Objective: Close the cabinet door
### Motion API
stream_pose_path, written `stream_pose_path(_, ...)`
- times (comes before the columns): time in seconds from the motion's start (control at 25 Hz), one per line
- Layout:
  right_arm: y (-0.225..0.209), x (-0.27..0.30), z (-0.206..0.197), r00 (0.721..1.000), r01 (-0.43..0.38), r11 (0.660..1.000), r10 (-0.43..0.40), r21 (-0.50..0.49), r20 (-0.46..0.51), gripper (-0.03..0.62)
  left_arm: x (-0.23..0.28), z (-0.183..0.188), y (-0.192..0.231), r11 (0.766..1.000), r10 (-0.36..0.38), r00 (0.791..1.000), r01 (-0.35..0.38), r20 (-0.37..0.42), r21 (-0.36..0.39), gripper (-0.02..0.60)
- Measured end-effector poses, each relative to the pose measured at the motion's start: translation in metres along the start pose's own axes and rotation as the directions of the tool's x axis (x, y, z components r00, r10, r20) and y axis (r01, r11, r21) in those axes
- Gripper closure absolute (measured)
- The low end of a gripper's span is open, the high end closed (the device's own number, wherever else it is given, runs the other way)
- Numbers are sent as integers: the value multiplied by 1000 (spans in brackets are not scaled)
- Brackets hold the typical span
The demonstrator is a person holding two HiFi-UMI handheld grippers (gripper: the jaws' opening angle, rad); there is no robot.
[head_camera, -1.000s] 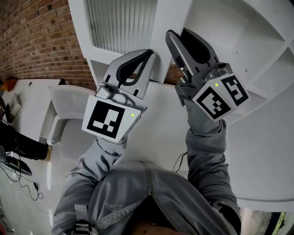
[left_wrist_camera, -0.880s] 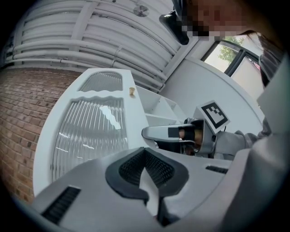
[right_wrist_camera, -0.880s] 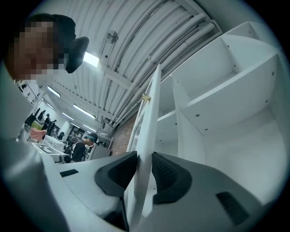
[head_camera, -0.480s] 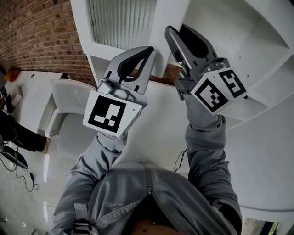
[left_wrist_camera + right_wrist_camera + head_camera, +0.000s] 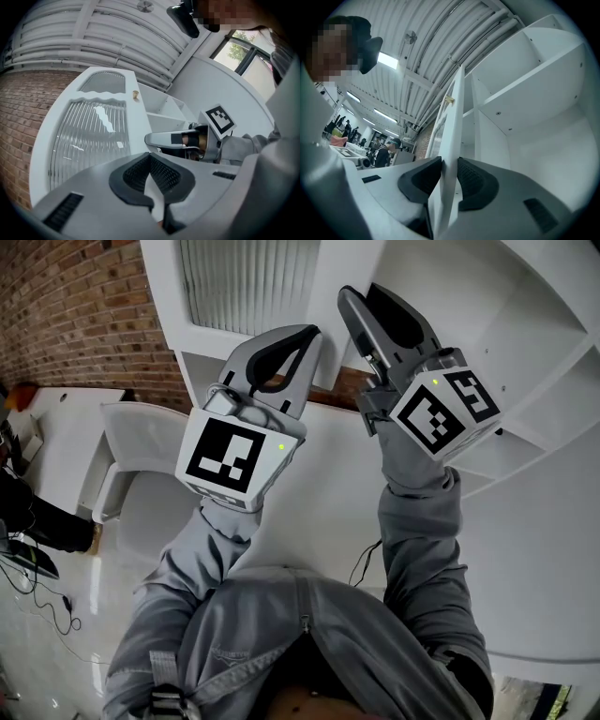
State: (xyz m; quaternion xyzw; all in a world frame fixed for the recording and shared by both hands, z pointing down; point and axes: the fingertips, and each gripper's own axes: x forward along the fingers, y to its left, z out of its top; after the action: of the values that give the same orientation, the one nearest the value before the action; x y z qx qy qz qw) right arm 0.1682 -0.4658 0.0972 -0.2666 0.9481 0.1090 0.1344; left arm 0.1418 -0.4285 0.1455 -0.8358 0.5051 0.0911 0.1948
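The white cabinet door (image 5: 248,287) with ribbed glass stands open, swung out from the shelved cabinet (image 5: 525,324). My right gripper (image 5: 364,298) is shut on the door's free edge. In the right gripper view the door edge (image 5: 452,136) runs up between the pads of the right gripper (image 5: 449,161), and both pads press on it. A small knob (image 5: 449,99) sits higher on the door. My left gripper (image 5: 309,334) hangs just left of the right one, in front of the door's face. It is shut and holds nothing. The left gripper view shows the left gripper (image 5: 150,157), the glass panel (image 5: 89,136) and the knob (image 5: 135,95).
A brick wall (image 5: 84,315) runs along the left. A white chair or table (image 5: 141,437) stands below it, with cables (image 5: 56,615) on the glossy floor. White shelves (image 5: 534,79) fill the cabinet to the right. People (image 5: 386,150) stand far off behind the door.
My left gripper has drifted a little up and to the right in the head view. The right gripper keeps its grip on the door edge and has barely shifted.
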Motion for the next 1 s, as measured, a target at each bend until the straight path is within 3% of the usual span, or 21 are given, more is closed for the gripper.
stream_pose_path(1.0, -18, -2, -11, 1000, 14, 1000, -14, -1, 14, 465, 28, -42, 0, 999, -42, 997, 42, -59, -8, 575)
